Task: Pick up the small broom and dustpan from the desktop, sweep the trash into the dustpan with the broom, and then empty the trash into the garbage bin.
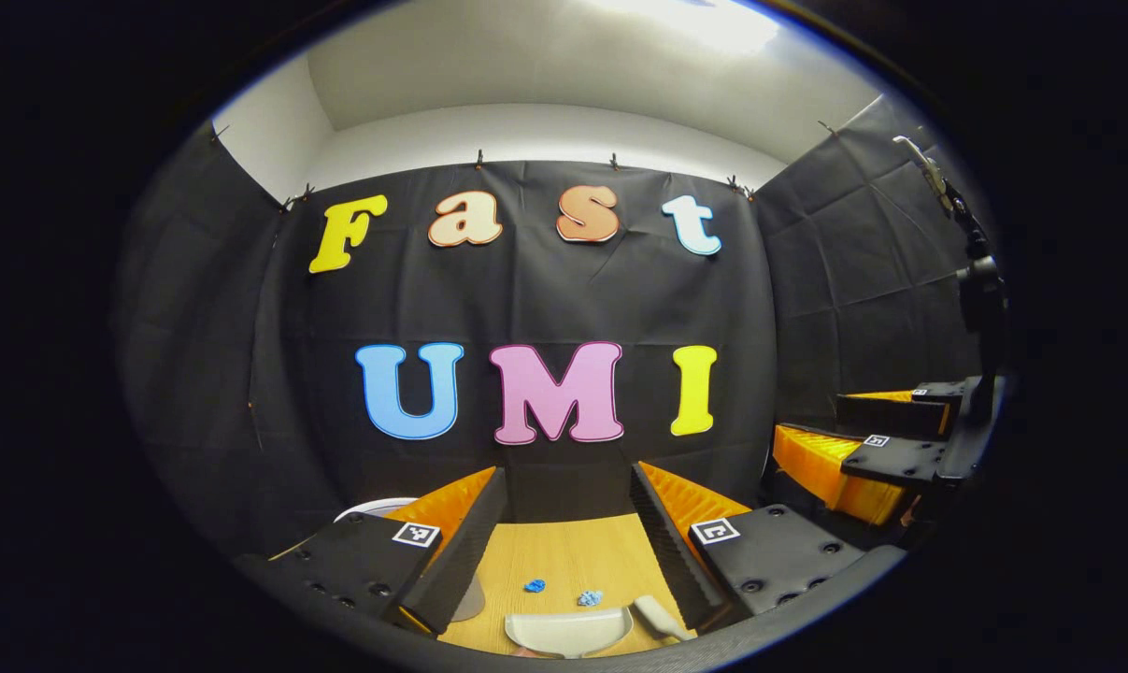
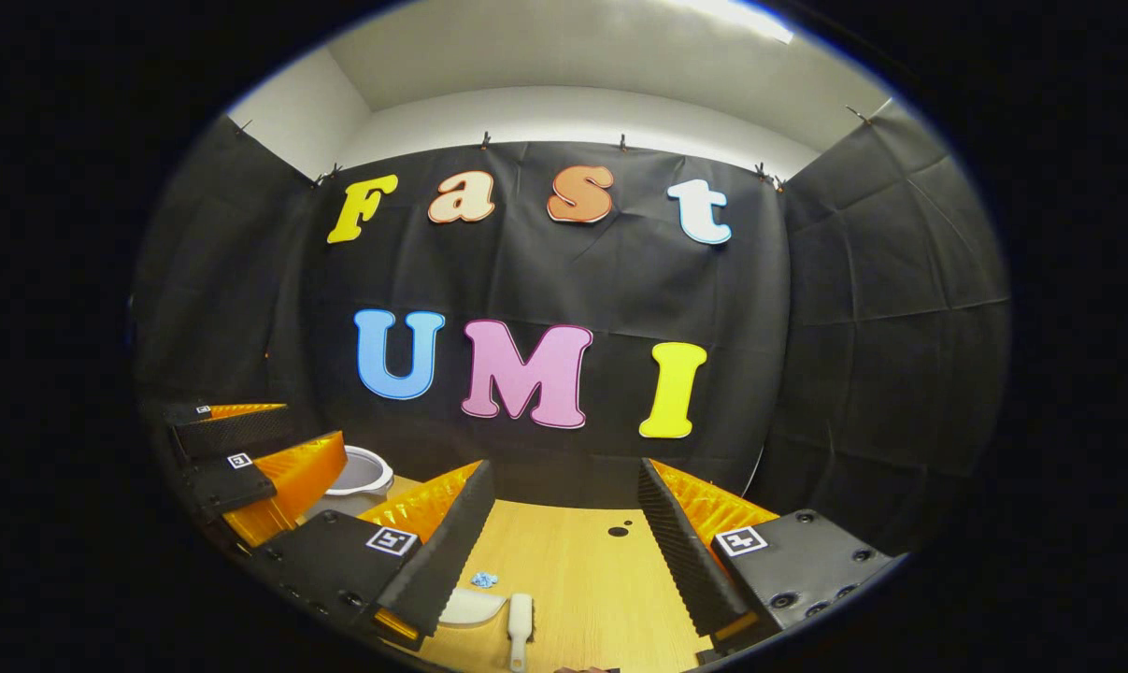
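In the left gripper view, a pale dustpan (image 1: 568,631) lies on the wooden desktop (image 1: 573,556) at the bottom edge. The small broom (image 1: 659,617) lies just to its right. Two blue scraps of trash (image 1: 535,586) (image 1: 590,597) lie beyond the dustpan. My left gripper (image 1: 568,484) hangs open above them, holding nothing. In the right gripper view, the broom (image 2: 520,624) lies beside the dustpan (image 2: 470,606), with a blue scrap (image 2: 484,579) behind. My right gripper (image 2: 565,475) is open and empty above the desk.
A white garbage bin (image 2: 360,472) stands at the desk's back left, partly behind my left finger (image 1: 451,547). A small dark spot (image 2: 618,531) marks the desk. The right gripper (image 1: 853,435) is off to the right, the left gripper (image 2: 264,449) off to the left.
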Demonstrator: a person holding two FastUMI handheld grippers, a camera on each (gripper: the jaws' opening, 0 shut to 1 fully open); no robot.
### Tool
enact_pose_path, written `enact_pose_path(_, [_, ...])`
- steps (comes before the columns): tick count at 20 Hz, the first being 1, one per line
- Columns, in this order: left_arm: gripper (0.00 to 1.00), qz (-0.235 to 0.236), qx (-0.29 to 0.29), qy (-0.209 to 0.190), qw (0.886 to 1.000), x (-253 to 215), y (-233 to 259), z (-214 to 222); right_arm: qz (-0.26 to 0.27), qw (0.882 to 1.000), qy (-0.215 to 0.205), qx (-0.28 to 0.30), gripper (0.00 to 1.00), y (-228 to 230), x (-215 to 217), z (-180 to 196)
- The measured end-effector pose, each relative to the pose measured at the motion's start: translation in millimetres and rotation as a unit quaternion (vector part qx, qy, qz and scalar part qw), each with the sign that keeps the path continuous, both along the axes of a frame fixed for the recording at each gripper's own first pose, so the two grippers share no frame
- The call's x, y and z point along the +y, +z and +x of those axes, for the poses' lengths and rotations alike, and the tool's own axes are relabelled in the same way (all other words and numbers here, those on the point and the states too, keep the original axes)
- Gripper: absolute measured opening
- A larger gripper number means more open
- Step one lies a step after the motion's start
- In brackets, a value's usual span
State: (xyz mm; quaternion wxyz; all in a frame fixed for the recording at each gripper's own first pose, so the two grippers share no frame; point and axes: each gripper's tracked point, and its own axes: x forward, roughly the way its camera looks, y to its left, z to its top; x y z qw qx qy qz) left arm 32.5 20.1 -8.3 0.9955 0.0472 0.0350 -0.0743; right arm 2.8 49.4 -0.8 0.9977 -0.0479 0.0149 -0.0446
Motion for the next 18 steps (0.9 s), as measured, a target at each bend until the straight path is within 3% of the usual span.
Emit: enact_pose_path(18, [0.8,0.003,0.039,-0.005,0.999,4,-28,26,0.004,1.0,0.004,0.024,0.98,-24,3,34])
